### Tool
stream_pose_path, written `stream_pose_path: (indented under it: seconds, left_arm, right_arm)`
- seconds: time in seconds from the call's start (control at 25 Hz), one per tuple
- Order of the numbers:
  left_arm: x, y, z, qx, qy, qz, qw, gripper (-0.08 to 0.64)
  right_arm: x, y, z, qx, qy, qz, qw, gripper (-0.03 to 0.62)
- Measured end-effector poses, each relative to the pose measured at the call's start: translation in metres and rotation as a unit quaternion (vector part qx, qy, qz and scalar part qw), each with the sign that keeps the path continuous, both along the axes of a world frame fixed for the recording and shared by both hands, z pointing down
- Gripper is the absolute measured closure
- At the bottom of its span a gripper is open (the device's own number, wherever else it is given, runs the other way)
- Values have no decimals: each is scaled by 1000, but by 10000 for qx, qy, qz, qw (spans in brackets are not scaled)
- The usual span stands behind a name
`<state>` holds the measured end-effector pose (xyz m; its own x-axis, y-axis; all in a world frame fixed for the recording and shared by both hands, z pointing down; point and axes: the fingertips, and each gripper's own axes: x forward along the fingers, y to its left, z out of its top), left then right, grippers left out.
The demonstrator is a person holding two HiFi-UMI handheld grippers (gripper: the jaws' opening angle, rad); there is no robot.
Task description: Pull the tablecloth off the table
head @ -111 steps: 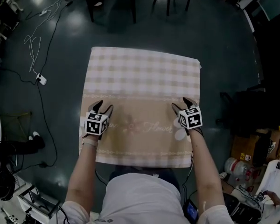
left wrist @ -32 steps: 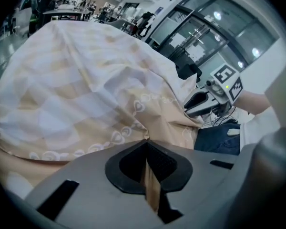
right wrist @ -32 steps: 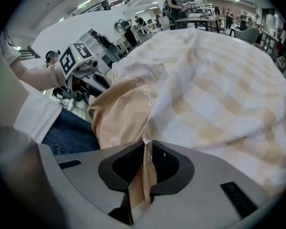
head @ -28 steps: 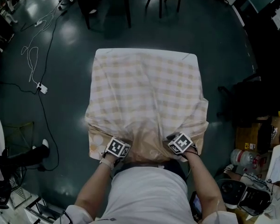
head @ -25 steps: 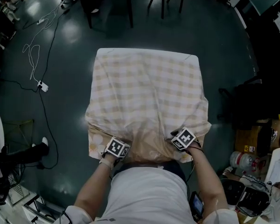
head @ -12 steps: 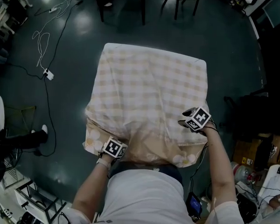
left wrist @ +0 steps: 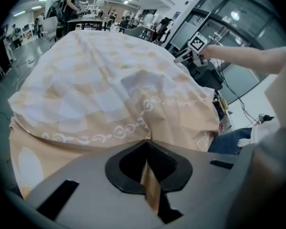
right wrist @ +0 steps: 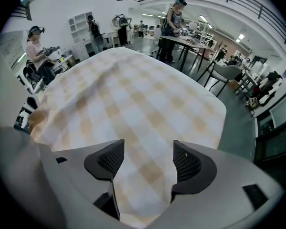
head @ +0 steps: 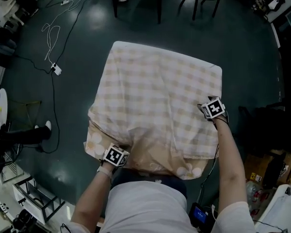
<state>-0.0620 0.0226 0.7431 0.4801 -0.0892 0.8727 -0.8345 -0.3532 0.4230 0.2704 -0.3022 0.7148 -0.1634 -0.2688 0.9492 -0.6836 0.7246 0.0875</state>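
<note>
The tablecloth [head: 155,96] lies bunched, seemingly longest toward the person.

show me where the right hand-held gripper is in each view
Head view: right hand-held gripper at the tablecloth's right edge, right of centre.
Left gripper view: it shows upper right, beyond the tablecloth's hump.
Right gripper view: bottom centre; its jaws have just been opening, tablecloth between them, unpinched.
Shared landmark: the checked tablecloth.
</note>
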Motion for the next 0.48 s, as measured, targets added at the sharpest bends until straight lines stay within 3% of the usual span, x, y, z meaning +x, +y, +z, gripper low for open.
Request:
stream_pose_path:
  seconds: [0.08,0.24,0.48]
  left_arm:
    - [-1,0,0,-53,-32,-5,10000,549]
    - [-2,1,1,-77,-133,20,9999,548]
    - [-5,1,0,-98,-160,35,9998,548]
  right_arm:
    - [14,-14,8,24,-37,331,9994,310]
    - [21,-29,18,-201,-541,913,9942,301]
    - [15,-28,14,-82,-653,1008,9927,304]
